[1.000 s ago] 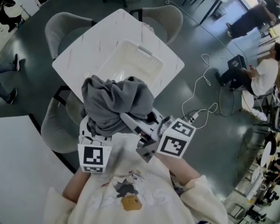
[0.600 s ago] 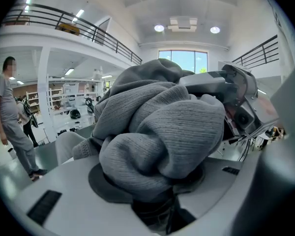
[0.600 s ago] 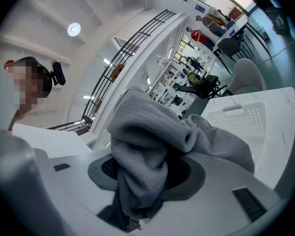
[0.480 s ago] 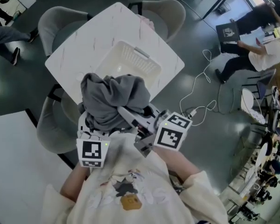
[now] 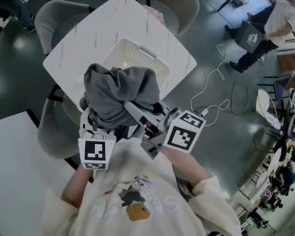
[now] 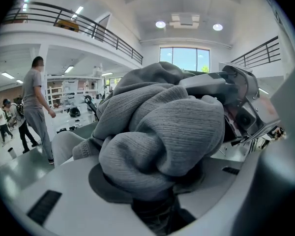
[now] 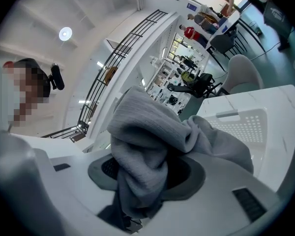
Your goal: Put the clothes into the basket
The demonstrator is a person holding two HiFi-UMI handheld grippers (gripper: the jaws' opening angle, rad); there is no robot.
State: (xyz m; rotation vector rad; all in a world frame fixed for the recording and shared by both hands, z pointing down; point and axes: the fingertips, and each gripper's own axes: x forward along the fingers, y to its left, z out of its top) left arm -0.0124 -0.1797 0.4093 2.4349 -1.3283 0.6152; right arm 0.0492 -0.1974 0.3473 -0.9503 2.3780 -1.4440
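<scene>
A bunched grey knitted garment (image 5: 119,96) hangs in the air over the near rim of the white perforated basket (image 5: 142,59), which stands on the white square table (image 5: 83,38). Both grippers hold it from below. My left gripper (image 5: 102,124) is shut on a thick fold of the garment (image 6: 162,132). My right gripper (image 5: 137,118) is shut on another fold of the garment (image 7: 142,166), with cloth draped over its jaws. The fingertips are hidden under the cloth. The basket (image 7: 241,124) shows beyond the cloth in the right gripper view.
Grey upholstered chairs (image 5: 56,18) stand round the table; another (image 5: 179,6) is at its far side. A second white table (image 5: 14,181) lies at lower left. Cables (image 5: 211,92) trail on the dark floor at right. People (image 5: 273,21) stand further off.
The garment and both grippers have stayed together in front of me; the view has shifted slightly, with the table and basket a little higher in the frame.
</scene>
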